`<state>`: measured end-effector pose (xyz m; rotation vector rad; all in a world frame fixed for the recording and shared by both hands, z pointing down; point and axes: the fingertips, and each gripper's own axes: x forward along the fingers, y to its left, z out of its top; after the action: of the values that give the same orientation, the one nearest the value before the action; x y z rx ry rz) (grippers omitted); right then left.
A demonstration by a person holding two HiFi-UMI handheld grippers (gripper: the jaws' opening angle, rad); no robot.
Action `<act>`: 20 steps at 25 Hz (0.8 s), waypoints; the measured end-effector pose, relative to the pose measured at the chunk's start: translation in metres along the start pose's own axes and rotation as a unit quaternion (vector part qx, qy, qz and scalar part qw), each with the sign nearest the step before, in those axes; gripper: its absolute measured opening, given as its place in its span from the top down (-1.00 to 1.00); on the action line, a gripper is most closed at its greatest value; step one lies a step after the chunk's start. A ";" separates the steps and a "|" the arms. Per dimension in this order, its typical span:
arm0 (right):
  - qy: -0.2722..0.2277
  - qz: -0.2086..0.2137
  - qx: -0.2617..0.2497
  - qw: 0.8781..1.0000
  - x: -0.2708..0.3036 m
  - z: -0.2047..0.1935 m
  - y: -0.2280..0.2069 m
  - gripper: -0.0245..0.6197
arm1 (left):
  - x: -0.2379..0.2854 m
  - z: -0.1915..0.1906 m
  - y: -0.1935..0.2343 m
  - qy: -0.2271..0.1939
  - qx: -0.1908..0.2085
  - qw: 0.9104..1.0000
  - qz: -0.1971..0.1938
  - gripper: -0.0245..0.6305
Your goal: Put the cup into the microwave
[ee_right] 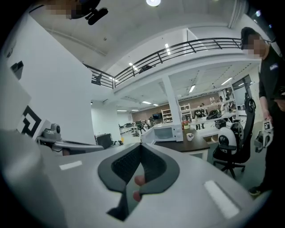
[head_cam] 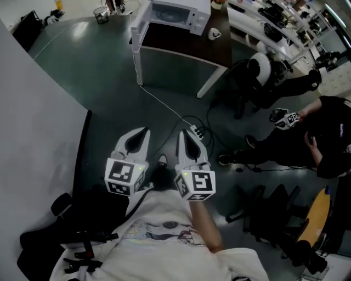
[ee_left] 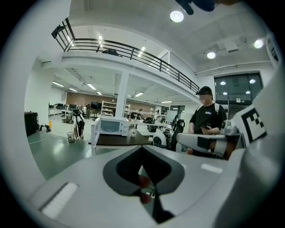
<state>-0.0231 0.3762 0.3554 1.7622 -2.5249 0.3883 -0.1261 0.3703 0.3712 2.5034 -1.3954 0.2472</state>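
Note:
A white microwave (head_cam: 175, 15) stands on a dark brown table (head_cam: 181, 41) far ahead, its door (head_cam: 140, 27) swung open to the left. A small white cup (head_cam: 214, 34) sits on the table just right of the microwave. Both grippers hang over the floor, well short of the table. My left gripper (head_cam: 143, 131) and right gripper (head_cam: 186, 134) point side by side toward it, jaws closed together with nothing between them. In the right gripper view, beyond the shut gripper (ee_right: 140, 144), the microwave (ee_right: 162, 132) and cup (ee_right: 189, 136) show small. From the left gripper (ee_left: 141, 148) the microwave (ee_left: 109, 127) is also distant.
A power strip with cables (head_cam: 197, 131) lies on the grey floor ahead of the grippers. A white wall panel (head_cam: 33, 110) runs along the left. A person in black (head_cam: 329, 137) sits at the right, with office chairs (head_cam: 260, 71) near the table's right end.

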 end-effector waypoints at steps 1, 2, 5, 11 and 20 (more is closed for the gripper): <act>-0.002 0.003 0.001 1.000 0.011 0.005 -0.008 0.92 | 0.011 0.008 0.007 -0.003 -0.001 1.000 0.006 0.93; -0.003 0.004 0.004 1.000 0.019 0.010 -0.016 0.92 | 0.021 0.015 0.011 -0.004 0.001 1.000 0.010 0.93; -0.007 0.000 0.013 1.000 0.040 0.025 -0.044 0.92 | 0.054 0.033 0.015 -0.001 0.019 1.000 0.014 0.93; -0.005 -0.002 0.016 1.000 0.080 0.038 -0.083 0.92 | 0.109 0.046 0.022 0.015 0.017 1.000 -0.012 0.93; 0.024 -0.019 0.027 0.999 0.111 0.036 -0.119 0.92 | 0.152 0.050 0.046 0.031 -0.010 0.999 -0.005 0.93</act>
<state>0.0518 0.2276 0.3617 1.7941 -2.4680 0.4946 -0.0848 0.2095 0.3723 2.4635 -1.3551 0.3039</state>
